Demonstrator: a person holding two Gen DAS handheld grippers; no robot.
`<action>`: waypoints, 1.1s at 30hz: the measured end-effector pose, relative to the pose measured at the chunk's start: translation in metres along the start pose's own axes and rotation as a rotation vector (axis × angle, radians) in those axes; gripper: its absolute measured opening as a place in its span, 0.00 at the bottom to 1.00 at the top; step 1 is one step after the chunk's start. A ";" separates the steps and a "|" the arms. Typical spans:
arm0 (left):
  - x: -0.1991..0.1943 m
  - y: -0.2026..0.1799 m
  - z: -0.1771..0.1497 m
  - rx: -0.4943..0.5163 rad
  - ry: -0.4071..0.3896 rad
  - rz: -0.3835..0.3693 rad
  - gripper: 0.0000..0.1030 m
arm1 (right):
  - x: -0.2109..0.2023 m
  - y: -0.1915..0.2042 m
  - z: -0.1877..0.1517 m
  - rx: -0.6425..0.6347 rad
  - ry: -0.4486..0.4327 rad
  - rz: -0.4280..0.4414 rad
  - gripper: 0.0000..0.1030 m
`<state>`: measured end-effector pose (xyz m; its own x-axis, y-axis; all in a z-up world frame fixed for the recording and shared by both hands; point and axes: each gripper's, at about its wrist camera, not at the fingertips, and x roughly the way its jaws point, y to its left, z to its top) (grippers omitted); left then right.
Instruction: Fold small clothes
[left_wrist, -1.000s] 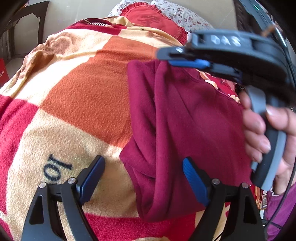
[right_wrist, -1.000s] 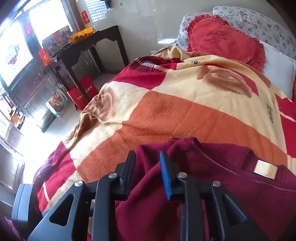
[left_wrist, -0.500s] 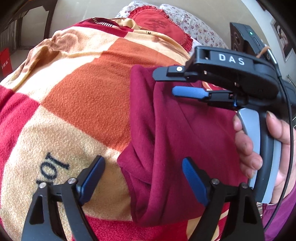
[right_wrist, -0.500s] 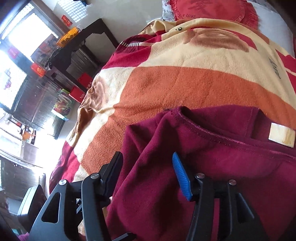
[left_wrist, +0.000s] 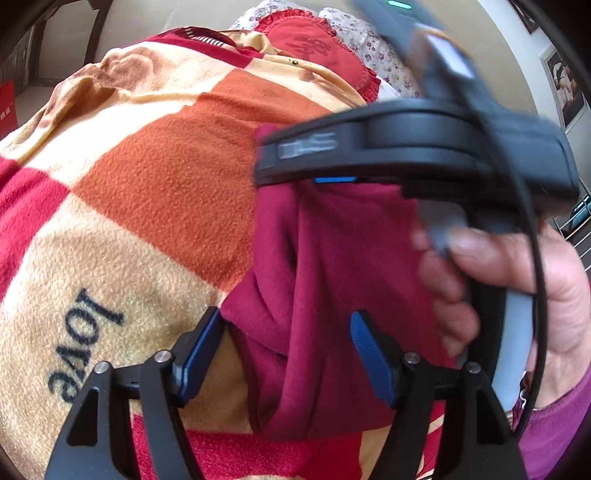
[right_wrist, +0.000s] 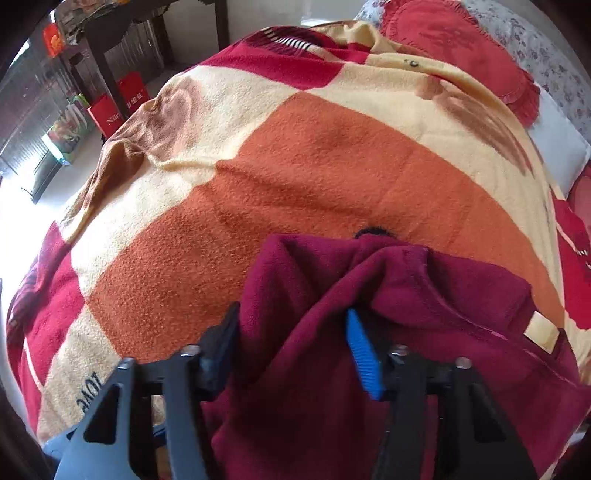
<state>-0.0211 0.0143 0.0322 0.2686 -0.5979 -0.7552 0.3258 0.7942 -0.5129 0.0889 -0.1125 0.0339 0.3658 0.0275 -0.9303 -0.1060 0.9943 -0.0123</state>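
A dark red fleece garment (left_wrist: 332, 280) lies bunched on the checked blanket (left_wrist: 155, 192); it also shows in the right wrist view (right_wrist: 424, 295) with a tan label (right_wrist: 543, 332). My left gripper (left_wrist: 284, 350) is open, its jaws either side of the garment's lower folded edge. My right gripper (right_wrist: 291, 350) is open with a fold of the garment between its jaws. In the left wrist view the right gripper's black body (left_wrist: 406, 155) hovers over the garment's far edge, held by a hand (left_wrist: 517, 295).
The orange, cream and red blanket (right_wrist: 314, 155) covers the bed. A red heart-shaped cushion (right_wrist: 461, 48) and a floral pillow (right_wrist: 546, 55) lie at the head. A dark table (right_wrist: 155, 33) and red bags (right_wrist: 125, 99) stand on the floor at left.
My right gripper opened from nearly shut and pushed into the garment's far edge. My left gripper moved forward around the near fold and narrowed somewhat.
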 end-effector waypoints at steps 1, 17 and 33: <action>0.000 -0.001 0.000 -0.001 -0.001 0.000 0.77 | -0.006 -0.008 -0.003 0.016 -0.018 0.049 0.11; -0.023 -0.047 -0.002 0.138 -0.036 -0.022 0.19 | -0.053 -0.050 -0.023 0.128 -0.116 0.258 0.06; -0.050 -0.098 -0.002 0.253 -0.058 -0.056 0.18 | -0.088 -0.068 -0.048 0.112 -0.189 0.176 0.01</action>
<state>-0.0680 -0.0335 0.1200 0.2928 -0.6509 -0.7004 0.5559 0.7119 -0.4292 0.0195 -0.1870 0.0992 0.5177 0.2087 -0.8297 -0.0844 0.9775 0.1932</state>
